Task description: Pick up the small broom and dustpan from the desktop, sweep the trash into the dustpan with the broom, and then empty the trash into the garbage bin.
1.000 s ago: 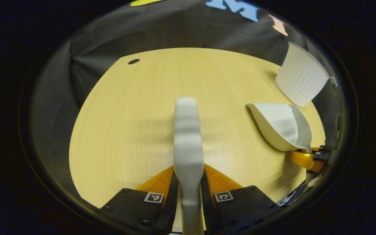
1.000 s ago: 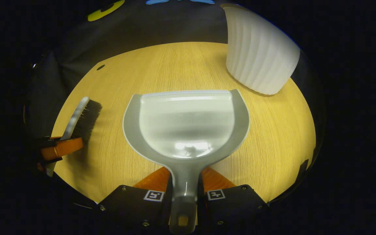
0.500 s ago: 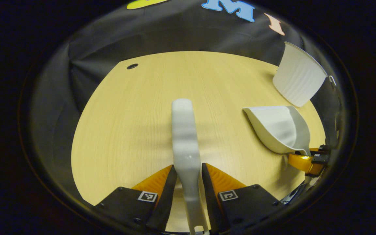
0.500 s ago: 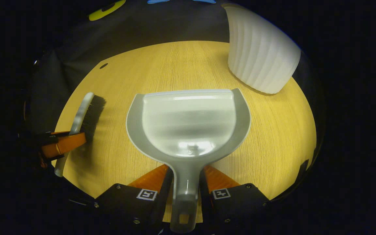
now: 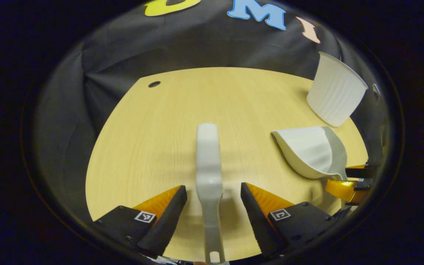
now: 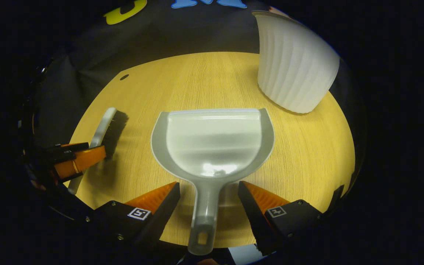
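The small broom (image 5: 208, 165) lies flat on the wooden surface (image 5: 153, 140), straight ahead of the left tool (image 5: 214, 195), with its long axis running directly away between the two fingers; the handle end, with its hanging hole, is nearest the camera, and the head points toward the far edge. The left tool's fingers are spread apart, one on either side of the handle and clear of it. The dustpan (image 6: 214, 143) sits in the same relation to the right tool (image 6: 209, 197): its handle runs back between the parted fingers, which do not touch it, and its wide mouth faces the far edge. Each tool is therefore nearer its own item, broom to the left and dustpan to the right, with the two items well apart. The broom is pale, with a wavy moulded back and dark bristles. The dustpan is a pale, glossy scoop with a grey rim. The white ribbed garbage bin (image 6: 294, 62) stands at the far right, near the pan's mouth. No trash is evident on the wood, so the items seem set down after emptying.
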Tool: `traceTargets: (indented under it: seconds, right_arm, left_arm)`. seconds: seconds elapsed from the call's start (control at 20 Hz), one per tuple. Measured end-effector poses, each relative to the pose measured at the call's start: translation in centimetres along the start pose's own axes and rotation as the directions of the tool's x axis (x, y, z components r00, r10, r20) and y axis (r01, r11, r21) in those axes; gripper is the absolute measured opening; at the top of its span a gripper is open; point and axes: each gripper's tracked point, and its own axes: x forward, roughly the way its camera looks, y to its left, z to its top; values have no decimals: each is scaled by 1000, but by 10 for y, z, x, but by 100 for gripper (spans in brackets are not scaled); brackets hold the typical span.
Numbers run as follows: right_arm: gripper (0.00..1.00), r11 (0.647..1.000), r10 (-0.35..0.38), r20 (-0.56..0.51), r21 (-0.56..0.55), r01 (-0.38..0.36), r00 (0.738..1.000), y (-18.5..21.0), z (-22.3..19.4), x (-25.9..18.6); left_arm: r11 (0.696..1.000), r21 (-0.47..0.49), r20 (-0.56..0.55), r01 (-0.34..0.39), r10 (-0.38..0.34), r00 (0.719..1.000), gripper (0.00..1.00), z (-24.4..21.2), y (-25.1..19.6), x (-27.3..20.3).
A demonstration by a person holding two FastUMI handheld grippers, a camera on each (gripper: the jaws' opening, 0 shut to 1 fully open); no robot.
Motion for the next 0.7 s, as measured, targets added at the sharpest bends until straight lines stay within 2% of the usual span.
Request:
traceTargets:
  seconds: [0.2, 0.4, 0.5, 0.7]
  right_arm:
    - [99, 1000, -4, 53, -8, 4, 999, -11, 11, -22]
    - [99, 998, -14, 162, -59, 24, 987, -23, 38, -52]
    - [99, 994, -18, 238, -98, 43, 971, -27, 56, -66]
    - [99, 981, -20, 393, -168, 93, 919, -31, 83, -85]
  left_arm:
    - [999, -41, 89, -6, 10, 996, 96, 13, -5, -14]
    - [996, -90, 220, -23, 43, 975, 96, 38, -7, -35]
    - [992, -123, 286, -28, 62, 956, 96, 51, -8, -46]
    - [988, -148, 406, -38, 95, 909, 97, 68, -9, -71]
